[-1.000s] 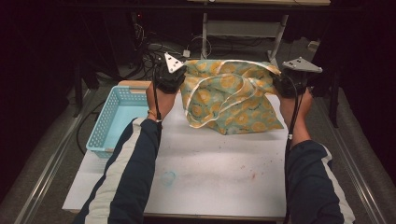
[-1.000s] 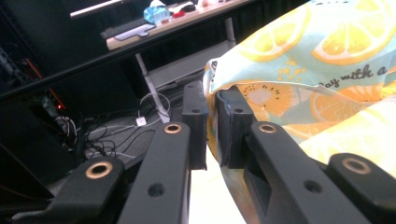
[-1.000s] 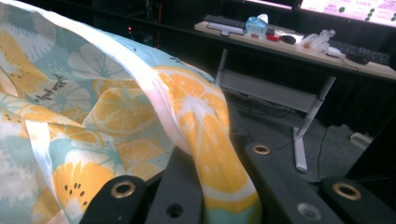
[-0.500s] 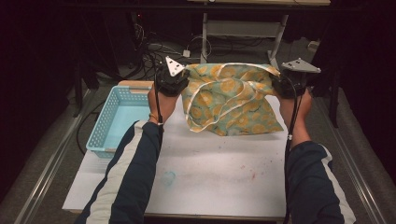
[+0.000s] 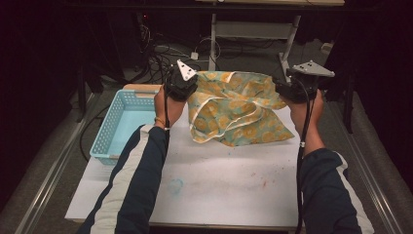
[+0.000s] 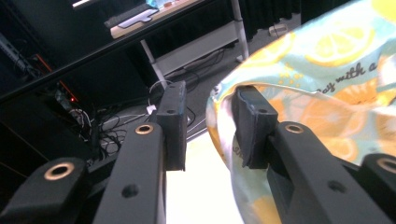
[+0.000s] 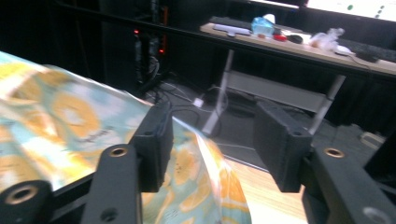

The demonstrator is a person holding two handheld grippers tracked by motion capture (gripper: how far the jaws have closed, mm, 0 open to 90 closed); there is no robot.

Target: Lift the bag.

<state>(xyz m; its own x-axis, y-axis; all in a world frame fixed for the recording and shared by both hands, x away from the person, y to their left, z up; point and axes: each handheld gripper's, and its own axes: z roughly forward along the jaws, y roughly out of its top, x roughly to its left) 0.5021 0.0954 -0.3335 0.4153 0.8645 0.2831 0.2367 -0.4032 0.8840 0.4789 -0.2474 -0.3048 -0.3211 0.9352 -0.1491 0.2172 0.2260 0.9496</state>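
- Tabletop [image 5: 234,175]: white surface, faint blue and reddish stains on the near part; two dark sleeves with white stripes enter from the near edge.
- Basket [image 5: 117,129]: light blue, latticed plastic, on the left part of the tabletop, just beside the left forearm.
- Lemon-print bag [image 5: 238,109]: teal fabric with yellow citrus slices and cream straps, lying crumpled on the far middle of the tabletop, between the two grippers; one edge droops toward the near side.
- Left gripper [image 5: 181,84]: held at the bag's far left corner. In the left gripper view [image 6: 208,123] the jaws stand partly apart, having just eased slightly closer; the bag's edge lies against the right-hand pad, the other pad is clear of it, so nothing is pinched.
- Right gripper [image 5: 294,87]: held at the bag's far right corner. In the right gripper view [image 7: 217,140] the jaws have just been opening and stand apart; a fold of fabric lies loose by the left-hand pad, apart from the other.
- Cables [image 5: 160,53]: tangled on the floor beyond the tabletop.
- Desk [image 7: 299,44]: farther back, bearing small items, blurred.
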